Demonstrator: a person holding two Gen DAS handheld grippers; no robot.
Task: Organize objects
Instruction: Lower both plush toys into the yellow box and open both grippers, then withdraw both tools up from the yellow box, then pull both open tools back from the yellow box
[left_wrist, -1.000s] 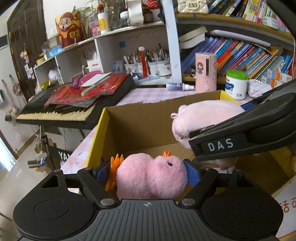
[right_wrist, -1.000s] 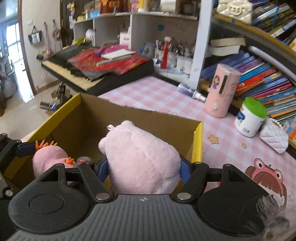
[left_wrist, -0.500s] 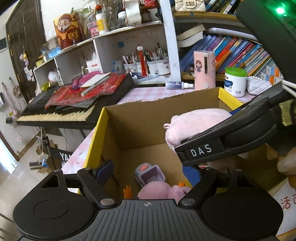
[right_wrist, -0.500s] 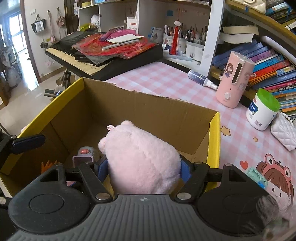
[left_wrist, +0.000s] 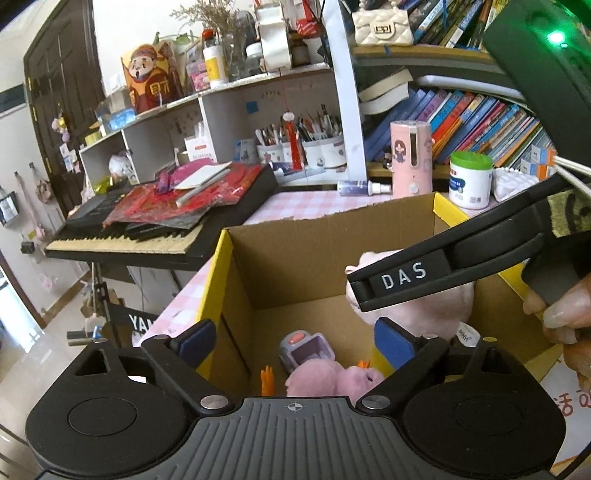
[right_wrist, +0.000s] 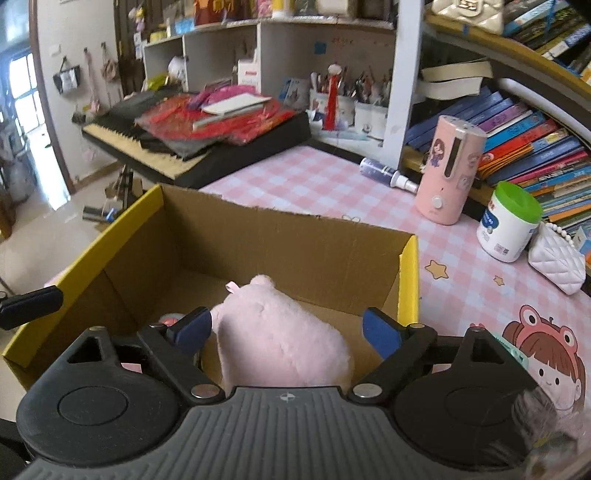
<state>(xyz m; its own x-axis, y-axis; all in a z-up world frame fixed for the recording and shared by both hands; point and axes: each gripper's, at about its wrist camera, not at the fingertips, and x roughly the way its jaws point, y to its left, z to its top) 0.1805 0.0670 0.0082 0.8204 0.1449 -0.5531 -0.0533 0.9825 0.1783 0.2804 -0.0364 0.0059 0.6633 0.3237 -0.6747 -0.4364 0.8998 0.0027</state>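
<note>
A cardboard box (left_wrist: 236, 273) with yellow flaps (right_wrist: 408, 277) stands on the pink checked table. My left gripper (left_wrist: 293, 339) hangs over the box with its jaws opening and nothing between them. Below it, on the box floor, lie a pink plush with orange tufts (left_wrist: 332, 380) and a small purple toy (left_wrist: 304, 350). My right gripper (right_wrist: 286, 330) is over the box's right side, jaws opening. A pale pink pig plush (right_wrist: 280, 339) sits between its pads; the right pad stands clear of it. In the left wrist view the right gripper (left_wrist: 406, 280) crosses in front of that pig plush (left_wrist: 443, 306).
Behind the box stand a pink dispenser (right_wrist: 448, 173), a white jar with a green lid (right_wrist: 509, 221), a white quilted purse (right_wrist: 557, 258) and a lying spray bottle (right_wrist: 384, 173). A keyboard (right_wrist: 192, 147) piled with red papers is at the left. A hand (left_wrist: 561, 306) grips the right tool.
My left gripper let go of the pink plush with orange tufts, which dropped to the box floor. My right jaws have widened off the pig plush, and it sits lower in the box.
</note>
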